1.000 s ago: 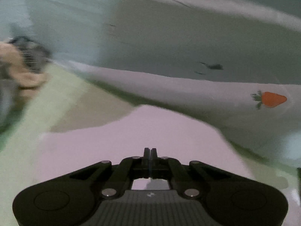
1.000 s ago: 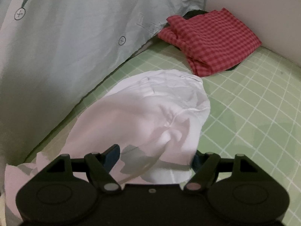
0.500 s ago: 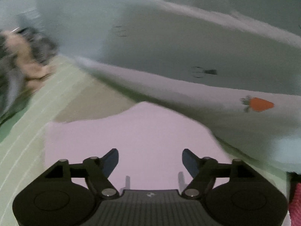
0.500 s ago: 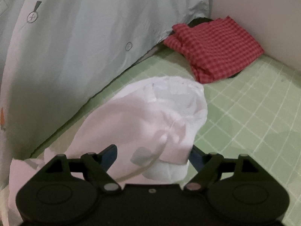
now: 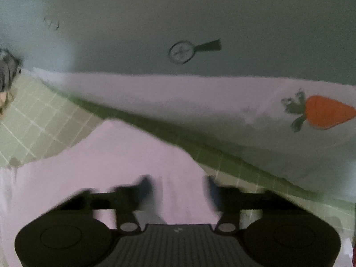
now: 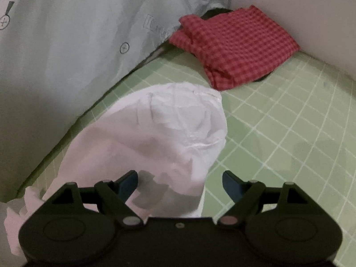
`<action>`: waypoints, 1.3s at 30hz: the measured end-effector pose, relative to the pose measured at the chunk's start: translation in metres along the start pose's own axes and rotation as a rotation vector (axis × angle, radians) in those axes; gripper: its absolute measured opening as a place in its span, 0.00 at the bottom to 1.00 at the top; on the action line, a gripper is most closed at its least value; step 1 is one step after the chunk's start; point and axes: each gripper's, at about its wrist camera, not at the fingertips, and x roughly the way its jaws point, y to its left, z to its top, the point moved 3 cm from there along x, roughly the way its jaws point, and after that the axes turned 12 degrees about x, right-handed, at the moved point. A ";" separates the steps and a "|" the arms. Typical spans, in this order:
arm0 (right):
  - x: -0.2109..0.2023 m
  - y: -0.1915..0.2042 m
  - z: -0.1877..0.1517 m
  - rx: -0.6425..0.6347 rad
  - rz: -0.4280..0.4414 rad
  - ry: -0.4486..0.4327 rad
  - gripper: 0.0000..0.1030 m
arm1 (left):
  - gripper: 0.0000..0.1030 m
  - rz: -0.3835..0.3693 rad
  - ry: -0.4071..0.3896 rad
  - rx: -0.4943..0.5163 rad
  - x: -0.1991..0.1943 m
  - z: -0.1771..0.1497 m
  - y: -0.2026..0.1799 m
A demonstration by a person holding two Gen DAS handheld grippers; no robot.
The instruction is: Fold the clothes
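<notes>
A pale pink-white garment (image 6: 160, 133) lies crumpled on the green checked sheet (image 6: 278, 122); in the left wrist view it (image 5: 115, 162) spreads flat under the fingers. My left gripper (image 5: 178, 191) is open just above it, blurred, holding nothing. My right gripper (image 6: 180, 183) is open over the garment's near end, holding nothing.
A pale blue quilt (image 6: 66, 44) with small prints and a carrot patch (image 5: 327, 112) rises along the left of the sheet. A folded red checked cloth (image 6: 235, 44) lies at the far corner by the wall. A dark fuzzy thing (image 5: 6, 73) sits at the far left.
My left gripper was shut a second ago, opened, and has moved closer to the quilt. My right gripper stayed open and shifted slightly.
</notes>
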 end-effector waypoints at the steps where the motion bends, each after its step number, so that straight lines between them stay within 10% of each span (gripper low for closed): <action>1: 0.000 0.002 -0.001 -0.006 0.002 0.003 0.81 | 0.08 -0.020 -0.009 -0.006 -0.004 -0.005 0.005; 12: -0.022 0.012 -0.011 -0.055 0.067 0.003 0.71 | 0.03 0.018 -0.182 -0.013 -0.146 -0.092 0.098; 22: -0.042 -0.013 -0.029 -0.073 0.098 0.030 0.71 | 0.07 -0.008 0.126 -0.317 -0.149 -0.257 0.183; 30: -0.038 -0.023 -0.021 -0.014 0.153 0.044 0.79 | 0.42 0.002 0.091 -0.397 -0.145 -0.260 0.194; 36: -0.019 -0.029 -0.003 0.134 0.212 0.059 0.78 | 0.43 0.017 0.100 -0.433 -0.128 -0.255 0.193; 37: -0.015 -0.028 0.002 0.146 0.224 0.062 0.73 | 0.43 0.021 0.103 -0.433 -0.126 -0.254 0.194; 39: -0.011 -0.018 0.015 0.124 0.258 0.059 0.15 | 0.43 0.033 0.110 -0.419 -0.122 -0.251 0.194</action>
